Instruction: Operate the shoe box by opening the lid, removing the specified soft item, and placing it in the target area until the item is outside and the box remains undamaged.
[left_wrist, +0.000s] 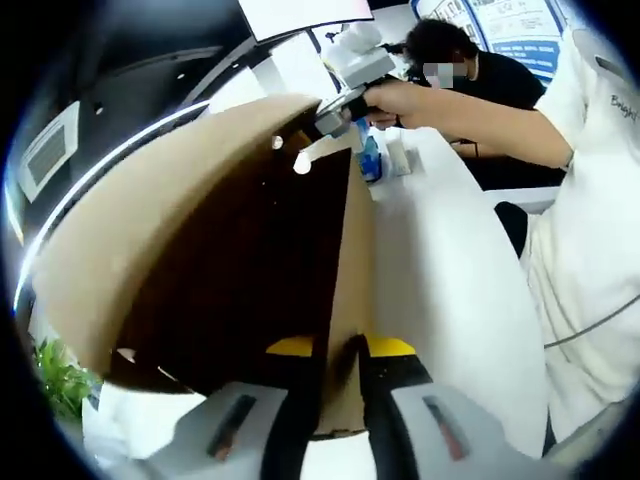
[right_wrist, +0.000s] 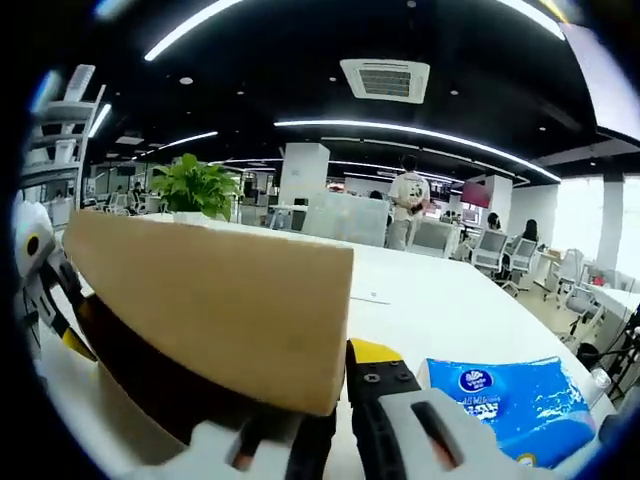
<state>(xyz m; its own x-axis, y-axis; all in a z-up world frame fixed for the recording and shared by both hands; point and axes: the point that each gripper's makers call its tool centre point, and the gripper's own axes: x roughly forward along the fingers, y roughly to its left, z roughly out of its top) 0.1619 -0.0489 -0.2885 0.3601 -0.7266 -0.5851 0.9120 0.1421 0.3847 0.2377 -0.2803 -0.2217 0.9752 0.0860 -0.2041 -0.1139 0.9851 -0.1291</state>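
Blue tissue pack (right_wrist: 505, 400), potted plant (right_wrist: 197, 186)

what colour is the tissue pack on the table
Blue with a white logo; the tissue pack shows best in the right gripper view, lying on the white table.

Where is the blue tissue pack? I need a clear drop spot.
In the right gripper view, the blue tissue pack lies on the white table, lower right, beside the right gripper.

raised lid (right_wrist: 220, 300) blocking the left, blue tissue pack (right_wrist: 505, 395) right, bare table (right_wrist: 440, 310) between
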